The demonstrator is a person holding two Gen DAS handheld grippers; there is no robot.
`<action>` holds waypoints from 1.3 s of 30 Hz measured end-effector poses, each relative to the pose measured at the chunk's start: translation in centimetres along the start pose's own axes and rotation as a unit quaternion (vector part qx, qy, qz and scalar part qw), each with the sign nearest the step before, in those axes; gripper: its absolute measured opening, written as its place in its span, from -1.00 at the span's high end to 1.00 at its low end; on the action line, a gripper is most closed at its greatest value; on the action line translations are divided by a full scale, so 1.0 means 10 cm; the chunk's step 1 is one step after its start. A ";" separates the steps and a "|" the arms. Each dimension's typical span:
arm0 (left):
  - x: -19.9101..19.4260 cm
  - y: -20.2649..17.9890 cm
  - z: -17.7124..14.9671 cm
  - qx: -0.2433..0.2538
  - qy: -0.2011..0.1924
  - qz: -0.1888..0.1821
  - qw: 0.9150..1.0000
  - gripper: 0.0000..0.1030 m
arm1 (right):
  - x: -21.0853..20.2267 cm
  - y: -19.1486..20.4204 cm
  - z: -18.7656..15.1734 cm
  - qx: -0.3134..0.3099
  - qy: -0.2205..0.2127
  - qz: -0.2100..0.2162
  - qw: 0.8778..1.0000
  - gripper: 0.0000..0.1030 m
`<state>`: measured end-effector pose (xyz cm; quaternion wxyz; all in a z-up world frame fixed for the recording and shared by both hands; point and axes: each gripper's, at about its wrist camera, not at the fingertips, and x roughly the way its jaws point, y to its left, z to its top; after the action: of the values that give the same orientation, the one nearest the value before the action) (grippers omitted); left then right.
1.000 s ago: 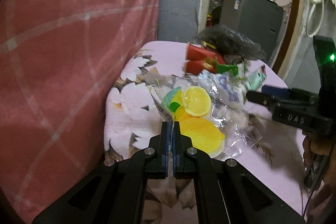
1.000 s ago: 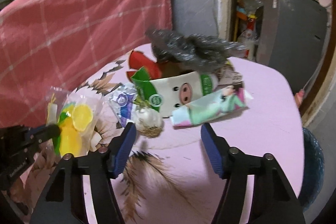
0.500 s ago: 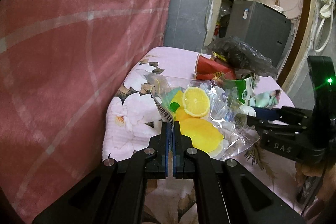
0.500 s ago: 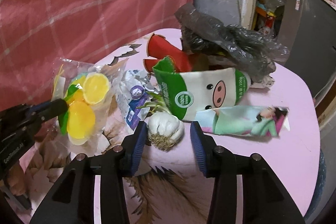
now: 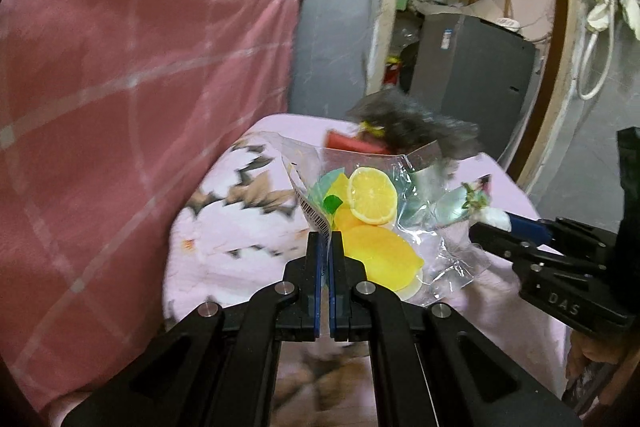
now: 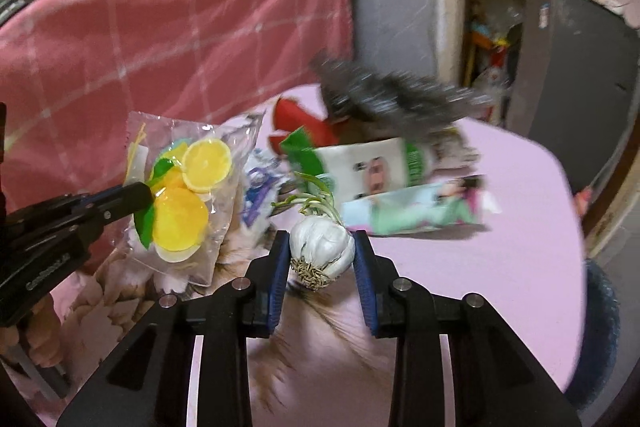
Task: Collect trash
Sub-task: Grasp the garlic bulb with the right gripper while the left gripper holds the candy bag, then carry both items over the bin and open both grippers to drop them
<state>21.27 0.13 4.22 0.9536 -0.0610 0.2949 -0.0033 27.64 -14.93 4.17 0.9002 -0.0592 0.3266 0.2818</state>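
Note:
A clear plastic bag printed with lemon slices (image 5: 372, 227) hangs off the table, with my left gripper (image 5: 325, 239) shut on its barcoded edge. The same bag (image 6: 188, 203) and the left gripper (image 6: 140, 197) show at the left of the right wrist view. A sprouting white garlic bulb (image 6: 320, 243) sits between the blue pads of my right gripper (image 6: 322, 239), whose jaws are closing; both pads press on its sides. In the left wrist view the right gripper (image 5: 496, 229) comes in from the right with the garlic (image 5: 494, 217) at its tip.
On the pink floral tablecloth (image 6: 500, 267) lie a crumpled black plastic bag (image 6: 392, 95), a red packet (image 6: 296, 123), a green-and-white pig packet (image 6: 372, 167), a pastel wrapper (image 6: 416, 207) and a blue-white wrapper (image 6: 256, 187). A pink checked cloth (image 6: 160, 39) hangs at the left.
My right gripper moved up to the garlic, closed its jaws onto it and raised it off the cloth. The left gripper kept its hold on the lemon bag and drew back slightly.

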 end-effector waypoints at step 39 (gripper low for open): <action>0.95 -3.05 0.30 0.091 -0.029 -0.219 0.971 0.98 | -1.25 -2.58 -1.09 0.207 -0.120 -0.232 0.943 0.43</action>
<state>31.73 -30.19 4.98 0.9393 -0.0377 0.2447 -0.2374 27.84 -45.43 1.42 0.9656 0.0890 0.2443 -0.0037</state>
